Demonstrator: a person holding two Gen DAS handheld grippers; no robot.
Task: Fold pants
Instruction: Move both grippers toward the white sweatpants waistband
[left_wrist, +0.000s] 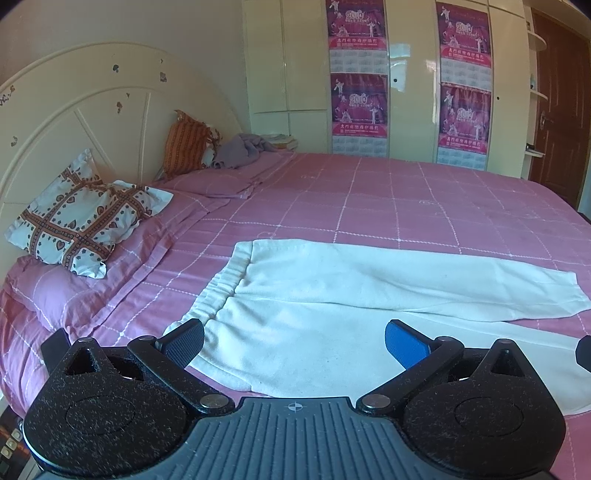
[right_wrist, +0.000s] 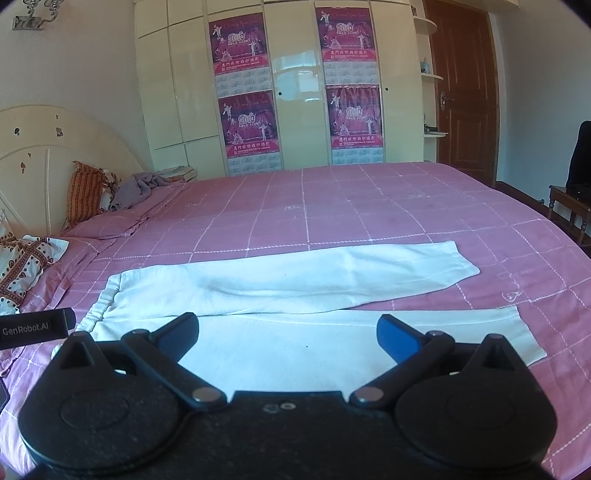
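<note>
My left gripper (left_wrist: 294, 343) hangs with its jaws spread wide and nothing between them, just above the waistband end of the white pants (left_wrist: 332, 295), which lie flat on the pink bed (left_wrist: 406, 199) with the waistband toward the headboard (left_wrist: 74, 110) and the 2 legs running to the right. My right gripper (right_wrist: 287, 336) is also spread wide and empty, poised over the near leg, while the far leg angles away from it so the 2 cuffs lie apart. 2 pillows (left_wrist: 85, 218) sit at the head of the bed, and 4 posters (right_wrist: 242, 40) hang on the wardrobe (right_wrist: 295, 92) behind it.
</note>
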